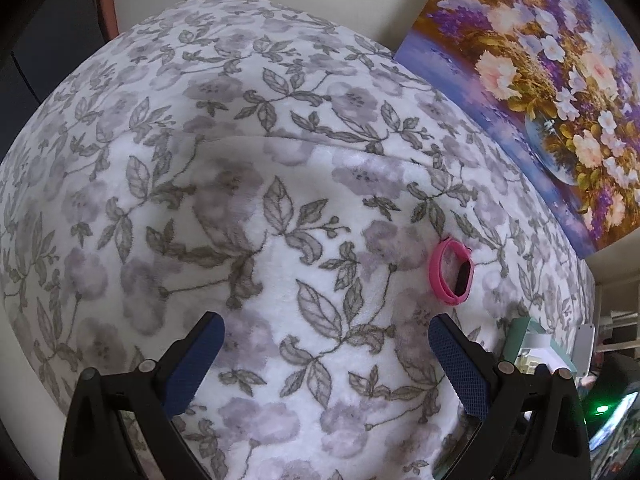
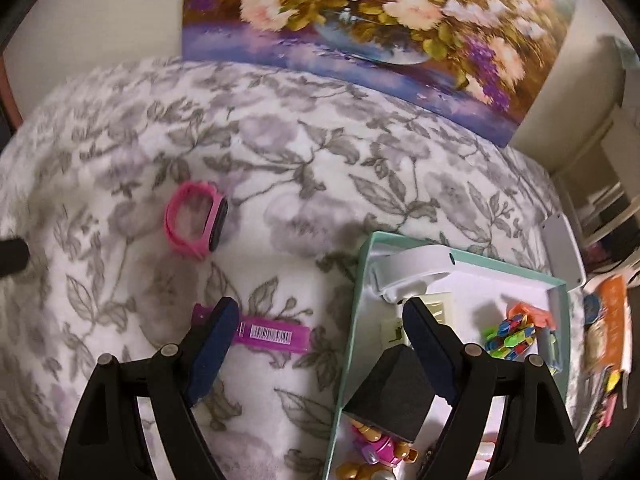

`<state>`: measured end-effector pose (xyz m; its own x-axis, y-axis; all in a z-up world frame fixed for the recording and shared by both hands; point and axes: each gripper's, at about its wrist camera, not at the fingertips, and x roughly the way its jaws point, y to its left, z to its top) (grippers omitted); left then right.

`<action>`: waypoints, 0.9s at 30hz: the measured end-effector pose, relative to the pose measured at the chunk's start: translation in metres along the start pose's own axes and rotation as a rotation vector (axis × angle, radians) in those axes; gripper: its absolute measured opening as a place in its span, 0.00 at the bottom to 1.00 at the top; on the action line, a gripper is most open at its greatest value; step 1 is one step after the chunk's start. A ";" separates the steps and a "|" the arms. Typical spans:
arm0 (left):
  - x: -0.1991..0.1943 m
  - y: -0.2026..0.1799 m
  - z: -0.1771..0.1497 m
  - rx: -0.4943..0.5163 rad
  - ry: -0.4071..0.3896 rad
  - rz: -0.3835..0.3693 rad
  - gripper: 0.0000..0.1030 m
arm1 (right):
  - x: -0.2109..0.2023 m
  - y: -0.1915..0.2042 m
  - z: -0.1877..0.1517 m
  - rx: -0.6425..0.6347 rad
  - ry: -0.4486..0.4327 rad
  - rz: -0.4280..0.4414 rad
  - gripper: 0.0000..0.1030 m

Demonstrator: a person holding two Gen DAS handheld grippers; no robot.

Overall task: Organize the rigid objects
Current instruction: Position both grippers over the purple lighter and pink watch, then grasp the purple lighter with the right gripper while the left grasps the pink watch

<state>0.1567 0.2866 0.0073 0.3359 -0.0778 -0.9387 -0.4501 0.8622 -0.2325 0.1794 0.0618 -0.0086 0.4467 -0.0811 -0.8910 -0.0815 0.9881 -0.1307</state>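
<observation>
A: Left to right. Left claw (image 1: 326,348): jaws spread wide, nothing between them, over the floral bed cover (image 1: 200,160). One pink watch (image 1: 452,272) lies ahead and to the right of it, on its edge.

B: Handling?

A: Judged light; strap closed in a loop and probably springy, dark face rigid and likely slick. Best hold looks to be across the face block, not the loop, which may flex and slip.

B: Right wrist view?

A: The same watch (image 2: 197,222) at left, on the cover. Nearer, one magenta barcoded package (image 2: 256,332), flat, its left end hidden behind the claw's left finger. Judged stiff and thin; pinch across the short edges. Right claw (image 2: 316,324): wide open, holding nothing, straddling the rim of one teal box (image 2: 352,320).

B: Box contents?

A: One white device (image 2: 416,272), one black block (image 2: 390,400), a cluster of bright clips (image 2: 512,336) too blurred to count, toy figures (image 2: 380,452) at the bottom edge, count unclear.
</observation>
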 end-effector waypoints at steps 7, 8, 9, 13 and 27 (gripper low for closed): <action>0.001 -0.001 -0.001 0.001 0.002 -0.003 1.00 | 0.005 0.004 -0.003 0.094 0.085 0.200 0.82; 0.001 -0.002 -0.001 0.002 0.004 -0.004 1.00 | 0.006 0.005 -0.004 0.095 0.089 0.209 0.82; 0.001 -0.002 -0.001 0.002 0.006 -0.006 1.00 | 0.006 0.006 -0.004 0.094 0.089 0.218 0.82; 0.002 0.000 0.000 -0.008 0.009 -0.014 1.00 | 0.006 0.008 -0.004 0.097 0.095 0.262 0.82; 0.017 0.000 0.005 -0.025 0.039 -0.029 1.00 | 0.030 0.013 -0.010 0.122 0.179 0.233 0.82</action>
<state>0.1666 0.2877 -0.0077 0.3169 -0.1227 -0.9405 -0.4615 0.8463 -0.2659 0.1833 0.0710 -0.0415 0.2639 0.1382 -0.9546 -0.0510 0.9903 0.1292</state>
